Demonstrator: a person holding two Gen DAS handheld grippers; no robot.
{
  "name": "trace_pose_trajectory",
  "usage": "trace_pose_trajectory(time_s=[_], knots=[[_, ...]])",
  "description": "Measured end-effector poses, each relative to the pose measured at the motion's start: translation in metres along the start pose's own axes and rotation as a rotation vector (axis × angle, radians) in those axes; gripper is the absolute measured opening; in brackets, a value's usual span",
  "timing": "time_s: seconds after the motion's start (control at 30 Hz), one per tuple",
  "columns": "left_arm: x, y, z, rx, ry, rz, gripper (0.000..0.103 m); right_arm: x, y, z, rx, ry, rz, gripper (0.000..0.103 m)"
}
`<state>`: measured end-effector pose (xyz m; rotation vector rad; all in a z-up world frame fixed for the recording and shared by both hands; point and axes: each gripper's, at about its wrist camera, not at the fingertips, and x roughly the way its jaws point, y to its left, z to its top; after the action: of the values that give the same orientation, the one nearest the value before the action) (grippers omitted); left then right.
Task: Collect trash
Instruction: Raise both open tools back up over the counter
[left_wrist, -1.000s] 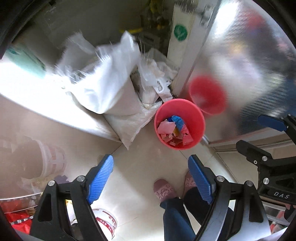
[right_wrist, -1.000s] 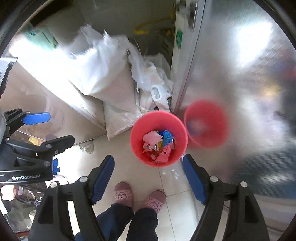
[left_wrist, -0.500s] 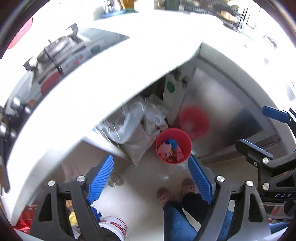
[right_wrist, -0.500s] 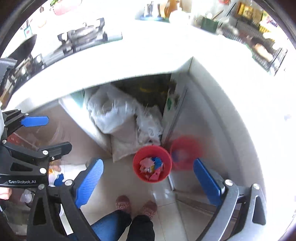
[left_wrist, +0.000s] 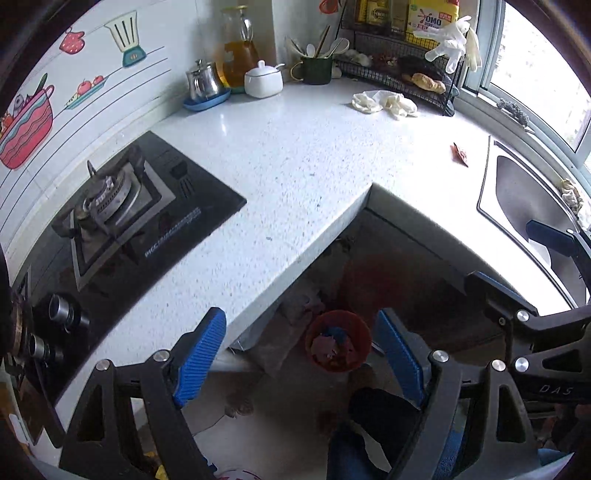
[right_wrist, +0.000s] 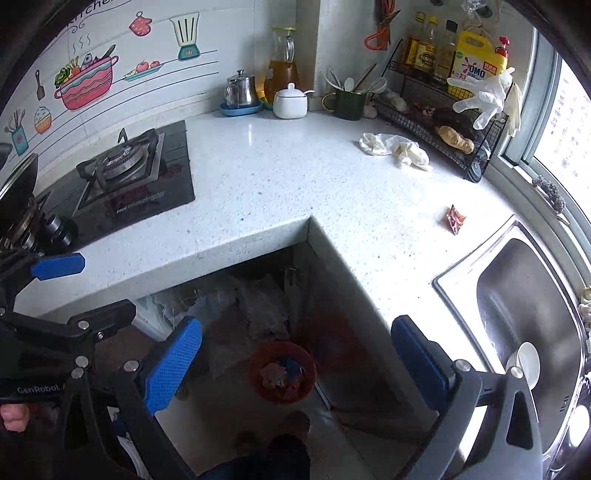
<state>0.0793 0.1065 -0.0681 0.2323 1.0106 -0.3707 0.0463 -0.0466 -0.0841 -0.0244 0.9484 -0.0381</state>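
Two grippers hang above the inner corner of a white speckled counter, both tilted down toward the floor. The left gripper has its blue pads spread apart with nothing between them. The right gripper has just been opening its jaws, and they now stand wide with nothing held; it also shows at the right edge of the left wrist view.

One small red wrapper lies flat on the counter, just left of the steel sink and well apart from both grippers. In the left wrist view the same wrapper sits near the sink's upper left corner.

Below the counter's corner a red bin stands on the floor, holding pink and blue scraps. It appears between the pads in both views, far below them. Beside it, under the counter, pale plastic bags are heaped.

Farther along the counter from the wrapper lie crumpled white gloves, next to a black wire rack. A gas stove sits at the counter's left. The person's dark trouser legs show at the bottom.
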Motion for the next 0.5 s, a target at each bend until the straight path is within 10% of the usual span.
trace_pose_trajectory(time_s=[0.5], knots=[[0.047,-0.032,0.124,0.079,-0.045,-0.065,0.082,0.017,-0.06,0.073,0.105,-0.041,-0.09,0.103]])
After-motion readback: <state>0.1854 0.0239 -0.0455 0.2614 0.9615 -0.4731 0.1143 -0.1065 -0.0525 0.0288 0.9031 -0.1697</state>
